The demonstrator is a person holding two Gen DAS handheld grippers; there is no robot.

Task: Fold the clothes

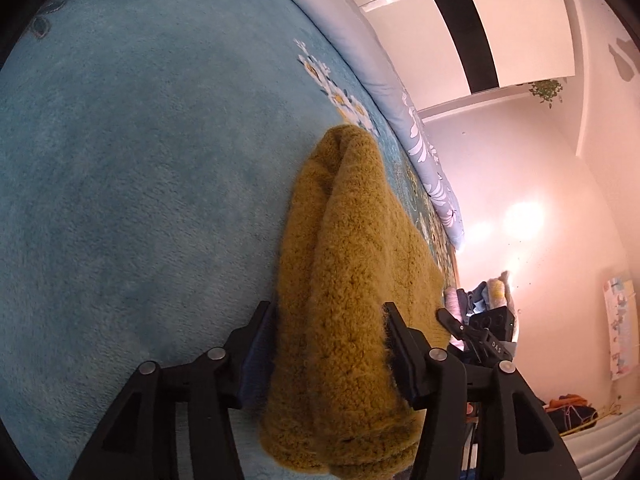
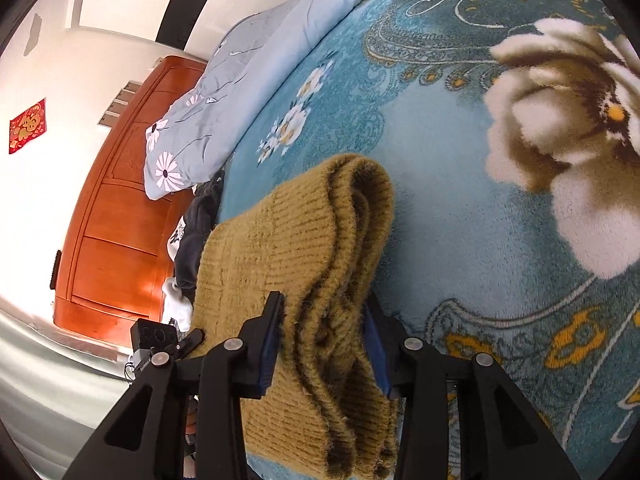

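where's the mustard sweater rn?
The mustard sweater lies folded on the blue floral blanket, sitting between the fingers of both the left gripper and right gripper, with the grey floral duvet beyond it.

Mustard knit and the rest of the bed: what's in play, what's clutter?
In play:
- mustard knit, folded thick
- left claw, knit between its pads
- right claw, same knit

Lying about:
- blue blanket underneath
- floral duvet
- dark clothes at the bed edge
- clothes pile

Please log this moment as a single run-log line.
stage: folding | left gripper: shut on bunched mustard-yellow knitted sweater | right gripper: shut on sweater | surface: teal floral plush blanket
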